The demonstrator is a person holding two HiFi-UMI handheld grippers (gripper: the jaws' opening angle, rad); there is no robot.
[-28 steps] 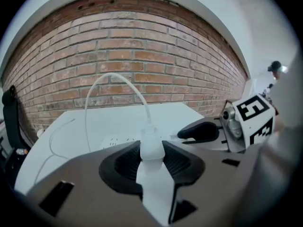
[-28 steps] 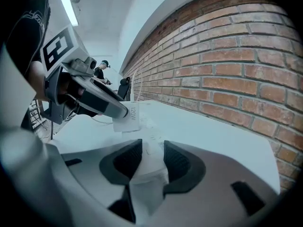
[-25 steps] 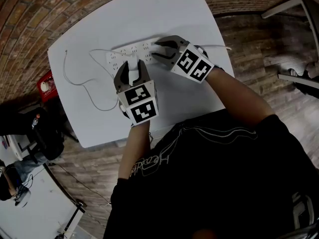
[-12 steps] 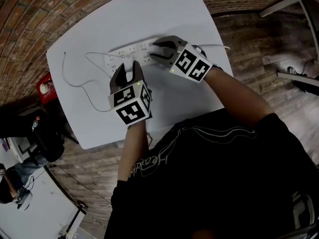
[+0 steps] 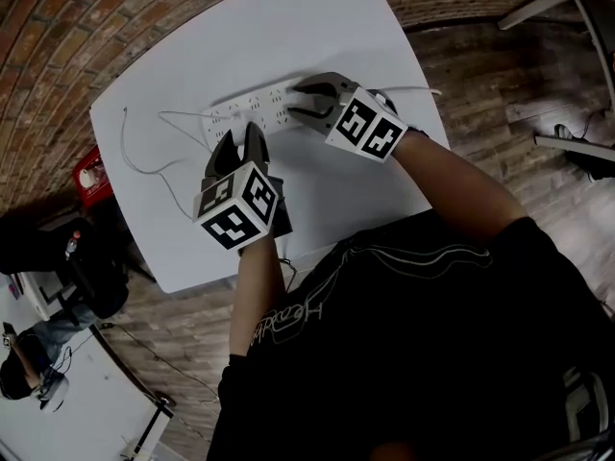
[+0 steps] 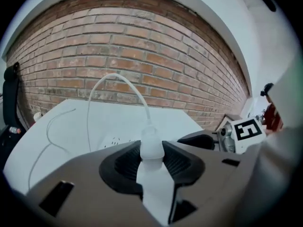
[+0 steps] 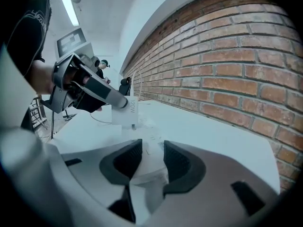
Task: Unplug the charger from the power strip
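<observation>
Holding the charger (image 7: 121, 113) clamped in the left gripper (image 5: 240, 140) jaws, prongs clear, just above the power strip (image 5: 252, 107); pinning the strip's right end to the worktop (image 5: 317, 27) in clamped right gripper (image 5: 296, 101) jaws.

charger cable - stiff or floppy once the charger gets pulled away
Probably floppy: the charger cable lies in loose curves on the table. Near the charger it arches up, so likely a bit springy there. It looks thin, so probably light.
</observation>
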